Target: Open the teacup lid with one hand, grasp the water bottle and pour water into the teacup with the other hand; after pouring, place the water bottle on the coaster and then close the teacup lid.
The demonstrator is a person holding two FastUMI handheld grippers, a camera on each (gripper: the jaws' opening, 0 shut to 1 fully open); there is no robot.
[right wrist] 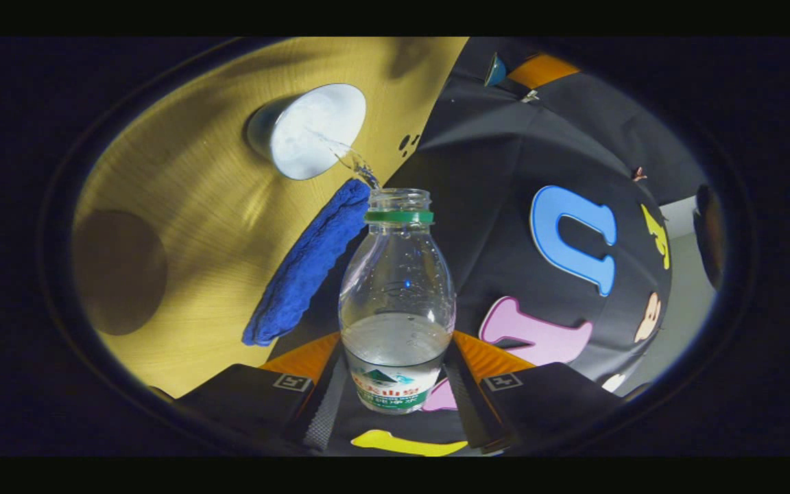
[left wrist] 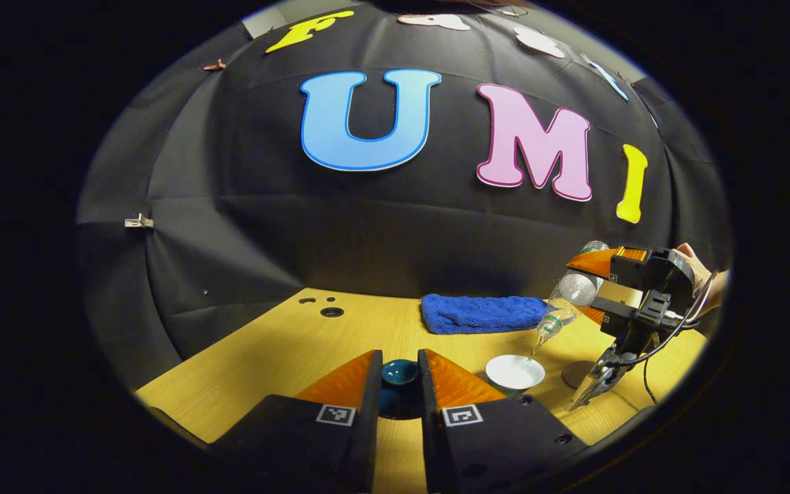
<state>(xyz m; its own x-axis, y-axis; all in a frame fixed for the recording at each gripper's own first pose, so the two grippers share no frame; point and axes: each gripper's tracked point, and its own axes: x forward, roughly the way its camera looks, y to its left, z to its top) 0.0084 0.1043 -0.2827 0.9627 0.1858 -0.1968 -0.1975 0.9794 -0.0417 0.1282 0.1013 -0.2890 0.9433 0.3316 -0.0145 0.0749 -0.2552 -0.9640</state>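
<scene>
Two fingers of my left gripper (left wrist: 400, 384) press on the lid (left wrist: 399, 376), a small dark glazed dome with a round knob, pinched snugly between them and held above the table (left wrist: 285, 343), whose top is pale wood grain with a few round holes far ahead on the left. Right of those fingers and a little beyond them sits the teacup (left wrist: 515, 372), round and shallow, its inside white and glossy.

My right gripper (right wrist: 396, 384) clamps the bottle (right wrist: 396, 302) low on its body, both fingers against the labelled part. It is clear ribbed plastic with a green ring at the uncapped neck, tipped mouth-down, and about a third full. A thin stream of water (right wrist: 348, 156) runs from the mouth ahead of my fingertips into the teacup (right wrist: 311, 130).

From the left gripper view, the right gripper (left wrist: 631, 291) hangs up to the right with a hand behind it, the bottle (left wrist: 568, 296) slanting down toward the cup. A fluffy blue towel (left wrist: 483, 313) lies folded beyond the cup. A flat brown round coaster (left wrist: 579, 374) sits right of the cup, partly behind the right gripper.
</scene>
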